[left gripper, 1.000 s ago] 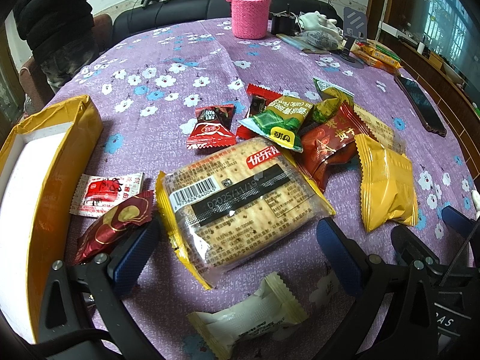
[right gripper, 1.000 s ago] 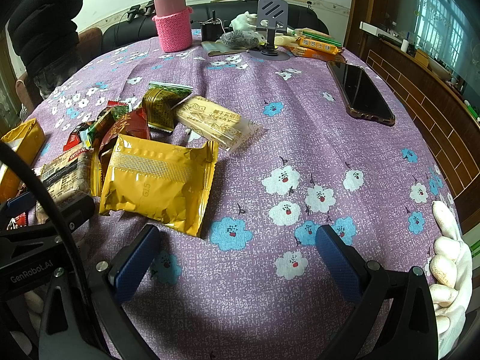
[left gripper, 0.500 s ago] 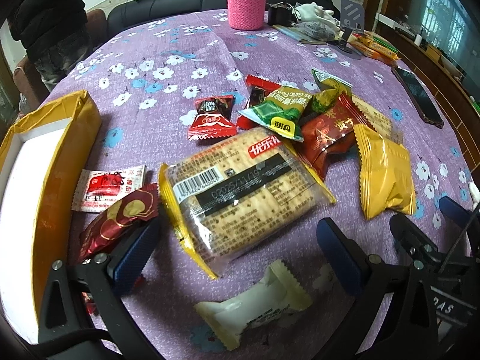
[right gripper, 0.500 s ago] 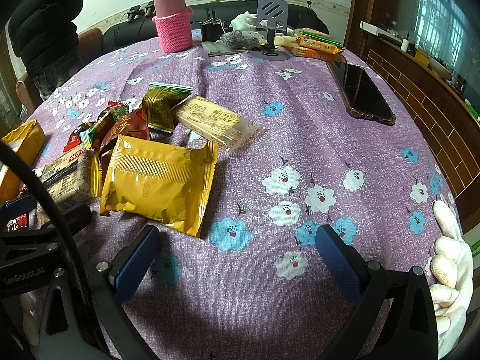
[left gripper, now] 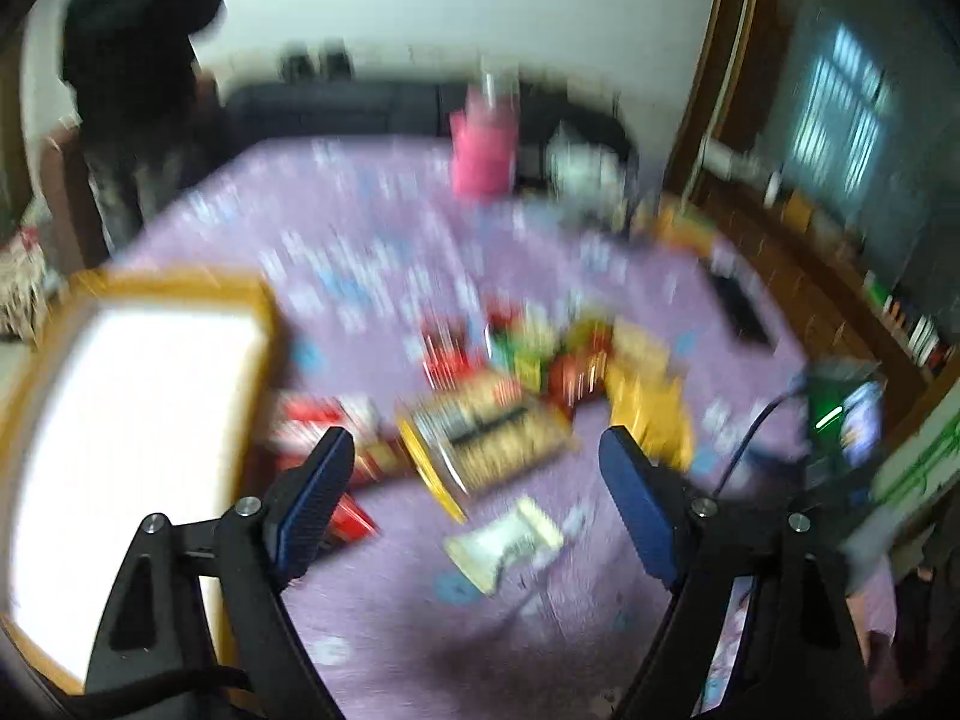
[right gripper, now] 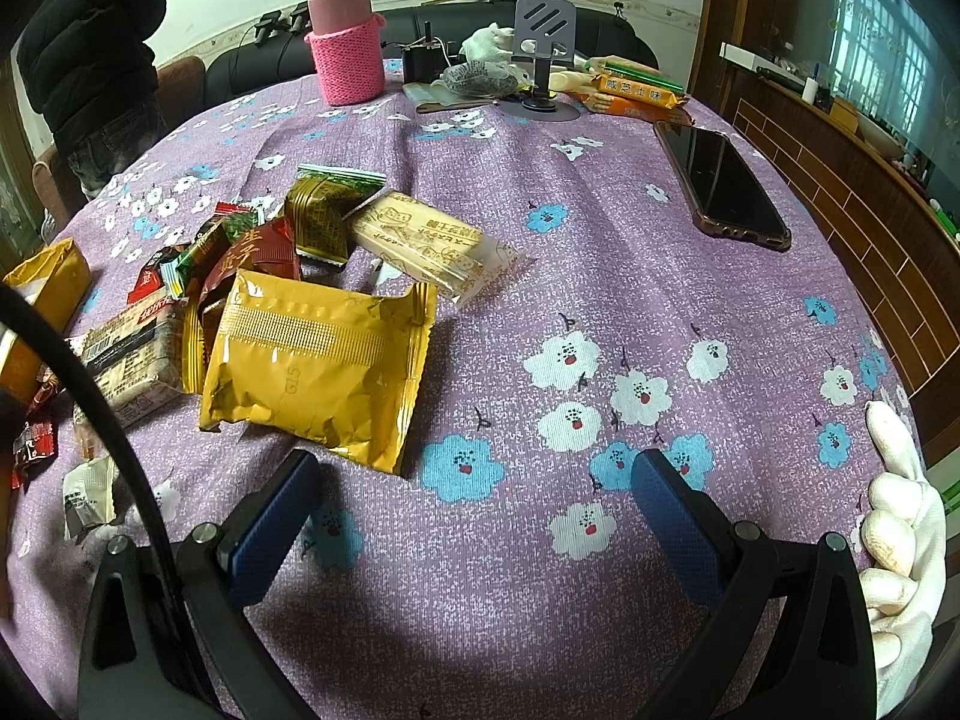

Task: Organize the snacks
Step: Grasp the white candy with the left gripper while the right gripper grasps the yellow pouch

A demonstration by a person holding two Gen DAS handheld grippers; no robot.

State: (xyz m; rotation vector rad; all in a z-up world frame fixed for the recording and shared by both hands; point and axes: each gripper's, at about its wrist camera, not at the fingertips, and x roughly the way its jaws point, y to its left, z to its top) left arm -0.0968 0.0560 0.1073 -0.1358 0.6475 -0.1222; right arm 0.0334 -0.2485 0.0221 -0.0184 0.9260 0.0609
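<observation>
The left gripper (left gripper: pixel 474 456), jaws apart and empty, hangs over the purple flowered tablecloth (right gripper: pixel 600 252), its view blurred, with the clear-wrapped cracker pack (left gripper: pixel 486 444) at 12 o'clock between its fingers. The right gripper (right gripper: pixel 474 483) is likewise spread and empty, the crinkled gold foil snack packet (right gripper: pixel 318 366) at its 11 o'clock.

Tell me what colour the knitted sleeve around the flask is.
Pink; the knitted sleeve shows best in the right wrist view.

The tabletop (right gripper: pixel 600 252), wearing a purple flowery cloth, is holding a snack pile (right gripper: pixel 288 300) on the left, a yellow box (right gripper: pixel 45 285) at the edge, a phone (right gripper: pixel 723 186) lying right, and a pink-sleeved flask (right gripper: pixel 345 42) standing at the back.
</observation>
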